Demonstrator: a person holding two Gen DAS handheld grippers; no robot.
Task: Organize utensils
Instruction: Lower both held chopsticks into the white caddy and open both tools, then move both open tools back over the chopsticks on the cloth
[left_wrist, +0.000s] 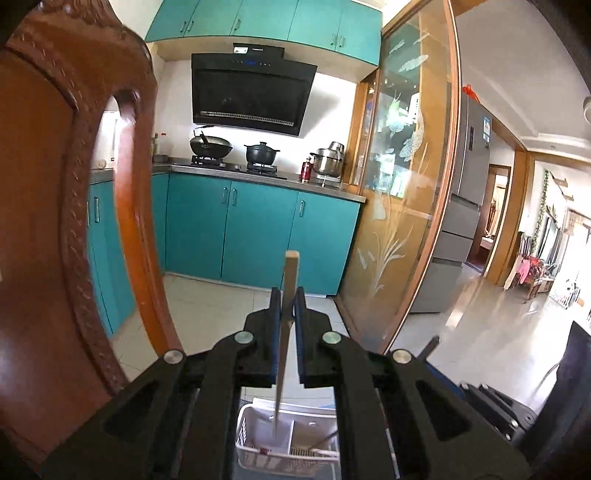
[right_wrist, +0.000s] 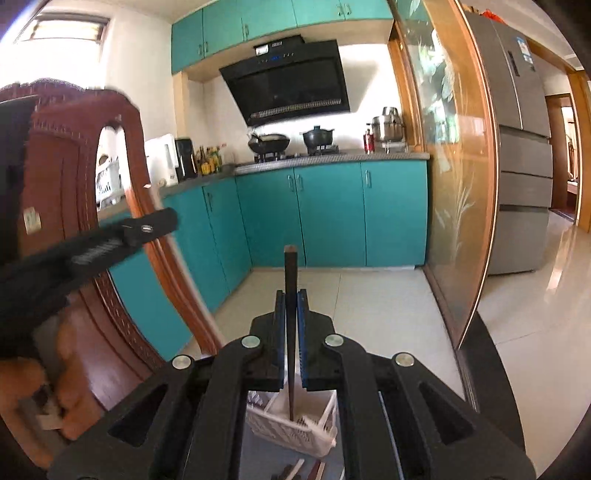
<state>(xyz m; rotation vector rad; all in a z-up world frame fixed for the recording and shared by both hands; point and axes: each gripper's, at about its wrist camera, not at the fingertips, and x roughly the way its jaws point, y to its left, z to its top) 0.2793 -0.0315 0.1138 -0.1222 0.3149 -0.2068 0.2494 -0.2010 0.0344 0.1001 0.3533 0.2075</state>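
Left tongs (left_wrist: 287, 295): narrow, clamped on a pale wooden chopstick (left_wrist: 290, 269). Blunt end sticks up past the tips; thin end points down over a white slotted basket (left_wrist: 245, 430), above its left compartment. Whether the tip touches the basket floor, cannot tell.

Right tongs (right_wrist: 291, 297): narrow, gripping a dark chopstick (right_wrist: 290, 266), near upright, lower end reaching into the white basket (right_wrist: 266, 417) beside a white utensil lying inside. More dark sticks (right_wrist: 291, 469) lie below the basket on the tabletop.

The left gripper shows blurred at the left of the right wrist view. Carved wooden chair back (left_wrist: 44, 192) close on the left. Teal cabinets (left_wrist: 258, 229), stove with wok (left_wrist: 211, 146) and black pot (left_wrist: 261, 152) behind.
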